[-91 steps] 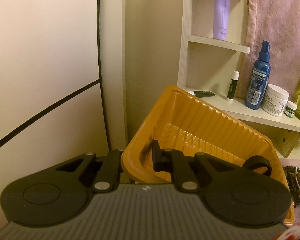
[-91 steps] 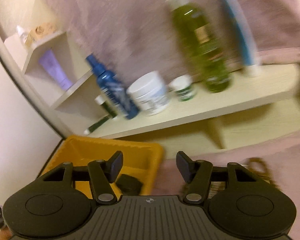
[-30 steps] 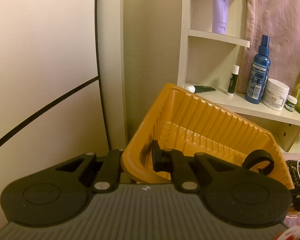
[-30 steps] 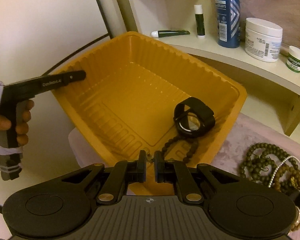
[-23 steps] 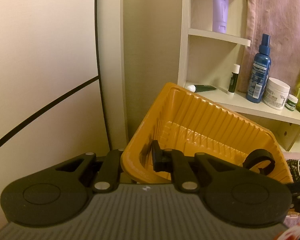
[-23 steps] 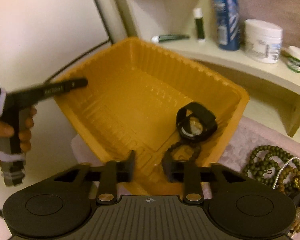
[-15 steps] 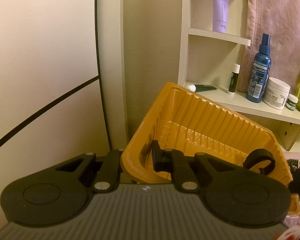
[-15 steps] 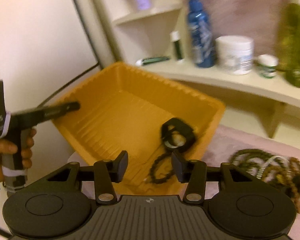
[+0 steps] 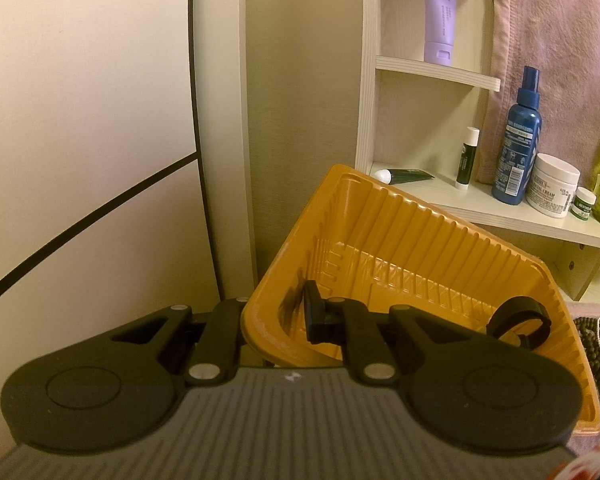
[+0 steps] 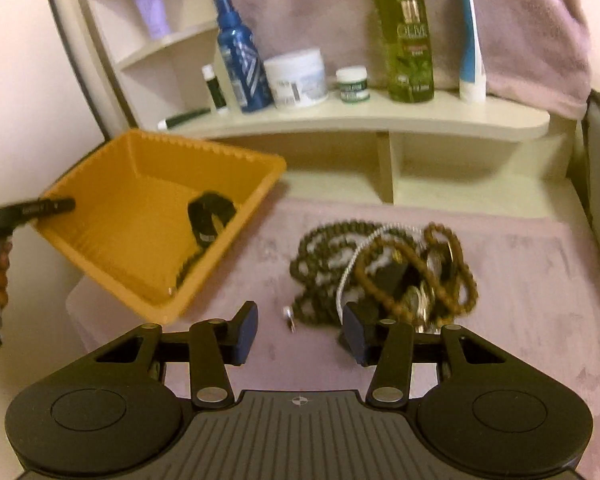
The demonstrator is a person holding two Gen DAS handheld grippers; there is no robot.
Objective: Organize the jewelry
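Pink plush cloth (image 10: pixel 520 280) covers the surface below a shelf (image 10: pixel 380 120) of toiletries. My left gripper (image 9: pixel 276 320) clamps the rim of the tilted orange tray (image 9: pixel 380 216), which holds a black watch (image 10: pixel 210 216) and one dark bead bracelet (image 10: pixel 188 266). Most remains: the tangled heap of bead strands (image 10: pixel 384 264) lies just beyond my right gripper (image 10: pixel 300 334), jaws wide and empty. Readable labels: "OLIVE" on the green bottle (image 10: pixel 408 32), "CREAM" on the white jar (image 9: pixel 552 190).

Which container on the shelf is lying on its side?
The dark green tube with the white cap, at the shelf's left end. The lip balm stick, blue spray bottle, both jars and the olive bottle stand upright.
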